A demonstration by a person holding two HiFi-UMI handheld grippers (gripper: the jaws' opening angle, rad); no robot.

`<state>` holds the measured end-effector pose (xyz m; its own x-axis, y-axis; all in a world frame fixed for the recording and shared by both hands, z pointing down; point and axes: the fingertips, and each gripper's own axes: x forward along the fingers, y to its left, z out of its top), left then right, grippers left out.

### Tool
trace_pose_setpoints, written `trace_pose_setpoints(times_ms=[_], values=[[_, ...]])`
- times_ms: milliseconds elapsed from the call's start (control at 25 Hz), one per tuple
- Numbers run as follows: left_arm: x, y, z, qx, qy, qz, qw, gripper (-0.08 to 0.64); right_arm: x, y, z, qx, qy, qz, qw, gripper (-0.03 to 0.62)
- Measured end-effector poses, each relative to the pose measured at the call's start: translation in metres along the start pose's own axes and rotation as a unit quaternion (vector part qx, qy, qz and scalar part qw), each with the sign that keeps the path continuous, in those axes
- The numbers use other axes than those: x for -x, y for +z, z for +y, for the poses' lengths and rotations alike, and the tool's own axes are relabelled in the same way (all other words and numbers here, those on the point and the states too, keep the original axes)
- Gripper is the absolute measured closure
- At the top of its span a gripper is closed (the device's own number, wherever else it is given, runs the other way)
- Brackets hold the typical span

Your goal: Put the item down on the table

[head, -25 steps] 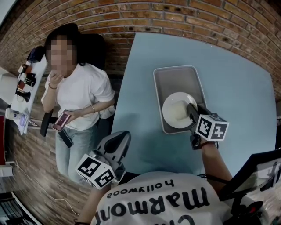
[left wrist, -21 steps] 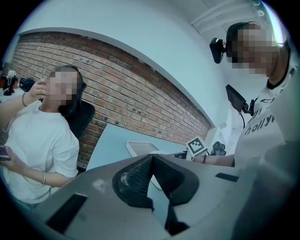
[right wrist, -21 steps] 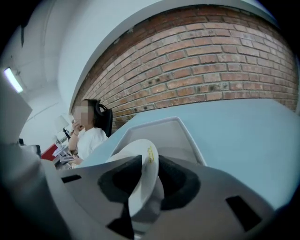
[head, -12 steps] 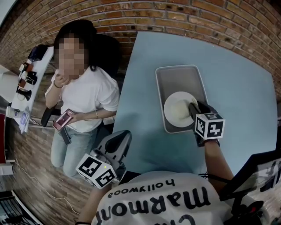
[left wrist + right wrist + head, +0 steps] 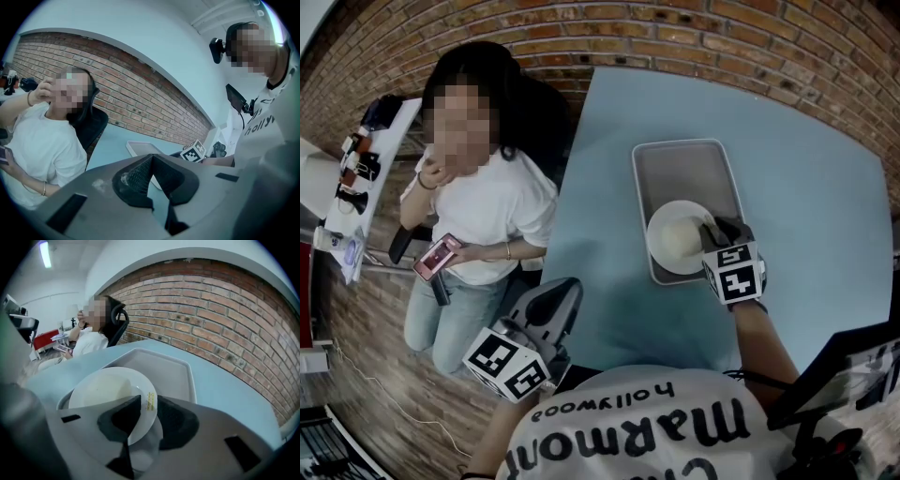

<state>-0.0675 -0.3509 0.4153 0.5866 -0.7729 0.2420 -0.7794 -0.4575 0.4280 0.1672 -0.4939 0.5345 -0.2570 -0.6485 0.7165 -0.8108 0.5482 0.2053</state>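
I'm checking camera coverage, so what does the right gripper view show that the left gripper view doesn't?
Only the right gripper view: the white plate, its rim clamped in the right gripper.

Only the left gripper view: the left gripper with its jaws together on nothing, the marker cube of the right gripper, and the torso of the person holding the grippers.

Both: the grey tray, the blue table, the brick wall and the seated person in white.

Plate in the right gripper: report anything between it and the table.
The tray lies right under the plate, which the right gripper grips by its rim. Bare table shows left of the tray.
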Motion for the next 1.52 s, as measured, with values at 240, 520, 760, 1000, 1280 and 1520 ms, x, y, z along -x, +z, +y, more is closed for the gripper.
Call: trace_pose_setpoints(times_ms=[240,520,760,1000,1280,1520], values=[[0.002,-0.001,-0.002,-0.003,0.001,0.001,1.0,0.554,0.004,0.0,0.0,0.011,-0.001,-0.006,1.0,0.482],[0.004,0.001,-0.007,-0.011,-0.003,-0.001,0.9999,0.554,0.036,0.023,0.004,-0.088,0.063,-0.09,0.99,0.483],[0.007,0.018,-0.026,-0.051,-0.01,-0.048,0.9974,0.554,0.102,0.055,0.012,-0.117,0.134,-0.211,0.961,0.491],[0.005,0.019,-0.056,-0.069,-0.03,-0.054,0.9957,0.554,0.161,0.046,0.017,-0.051,0.124,-0.232,0.963,0.556],[0.015,0.011,-0.092,-0.08,-0.04,-0.062,0.9941,0.554,0.2,0.012,0.015,-0.076,0.124,-0.238,0.96,0.574],[0.028,0.005,-0.116,-0.088,-0.04,-0.072,0.9927,0.554,0.224,-0.008,0.021,-0.101,0.136,-0.245,0.955,0.574]])
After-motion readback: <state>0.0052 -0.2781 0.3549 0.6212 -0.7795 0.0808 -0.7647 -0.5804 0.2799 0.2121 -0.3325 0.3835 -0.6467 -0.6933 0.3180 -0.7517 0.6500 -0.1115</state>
